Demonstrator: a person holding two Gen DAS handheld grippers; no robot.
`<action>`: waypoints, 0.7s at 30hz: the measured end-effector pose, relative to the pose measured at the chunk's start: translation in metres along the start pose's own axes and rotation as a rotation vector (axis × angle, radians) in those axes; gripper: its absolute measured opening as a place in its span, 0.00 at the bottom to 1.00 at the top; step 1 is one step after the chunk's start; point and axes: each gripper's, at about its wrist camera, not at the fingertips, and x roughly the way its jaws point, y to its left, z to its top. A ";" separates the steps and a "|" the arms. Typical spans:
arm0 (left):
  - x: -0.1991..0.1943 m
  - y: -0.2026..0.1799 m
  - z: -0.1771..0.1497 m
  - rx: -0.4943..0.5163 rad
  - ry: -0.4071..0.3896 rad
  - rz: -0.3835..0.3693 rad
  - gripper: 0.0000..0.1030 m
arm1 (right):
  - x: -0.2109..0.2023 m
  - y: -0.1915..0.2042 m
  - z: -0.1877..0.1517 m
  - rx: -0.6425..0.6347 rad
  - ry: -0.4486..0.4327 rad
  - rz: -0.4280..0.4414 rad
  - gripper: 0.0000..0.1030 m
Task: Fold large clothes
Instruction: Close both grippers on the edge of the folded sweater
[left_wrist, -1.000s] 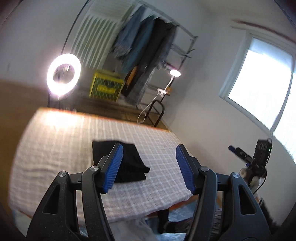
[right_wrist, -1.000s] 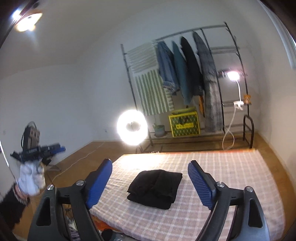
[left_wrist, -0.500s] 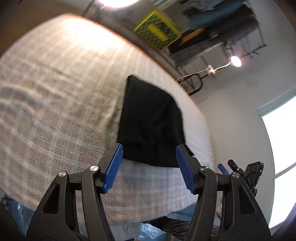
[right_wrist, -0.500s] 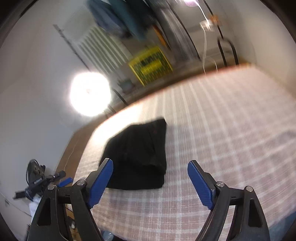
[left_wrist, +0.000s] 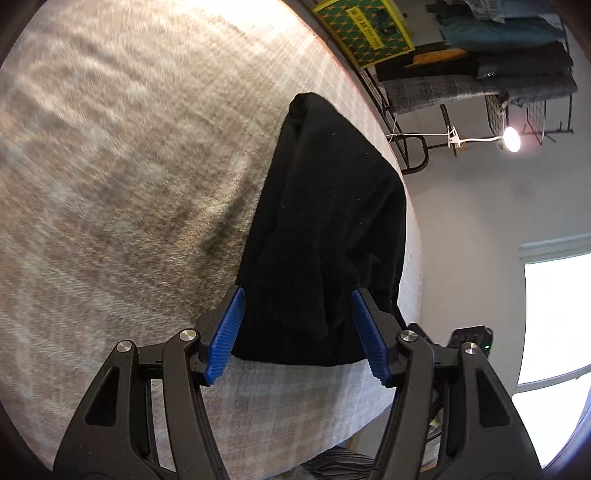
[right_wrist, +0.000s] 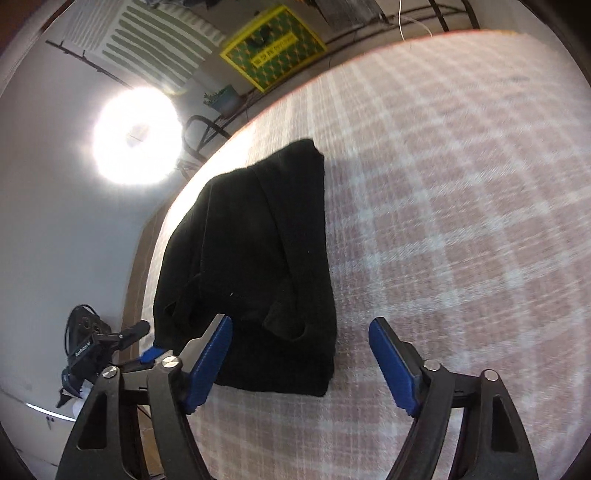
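Checked cloth covers the bed (right_wrist: 461, 221); a folded black garment (right_wrist: 258, 258) lies near its front edge, long axis running toward the far edge. Left gripper (left_wrist: 297, 332) released, empty; right gripper (right_wrist: 299, 365) closing (nothing pinched).

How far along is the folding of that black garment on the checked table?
The black garment already lies in a compact folded bundle on the checked tablecloth. Nothing is gripped: the left gripper frames its near edge with its jaws apart, and the right gripper, its jaws closing, has the near corner between them, untouched. What probably remains is a last fold or moving it aside.
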 end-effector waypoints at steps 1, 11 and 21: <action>0.002 0.001 0.001 0.003 0.001 0.005 0.59 | 0.004 -0.002 0.001 0.012 0.008 0.008 0.69; 0.008 -0.017 -0.002 0.130 -0.018 0.034 0.11 | 0.002 -0.008 0.003 0.035 -0.035 0.090 0.11; 0.000 -0.024 -0.004 0.141 -0.031 -0.005 0.10 | -0.024 0.001 -0.002 0.049 -0.087 0.179 0.09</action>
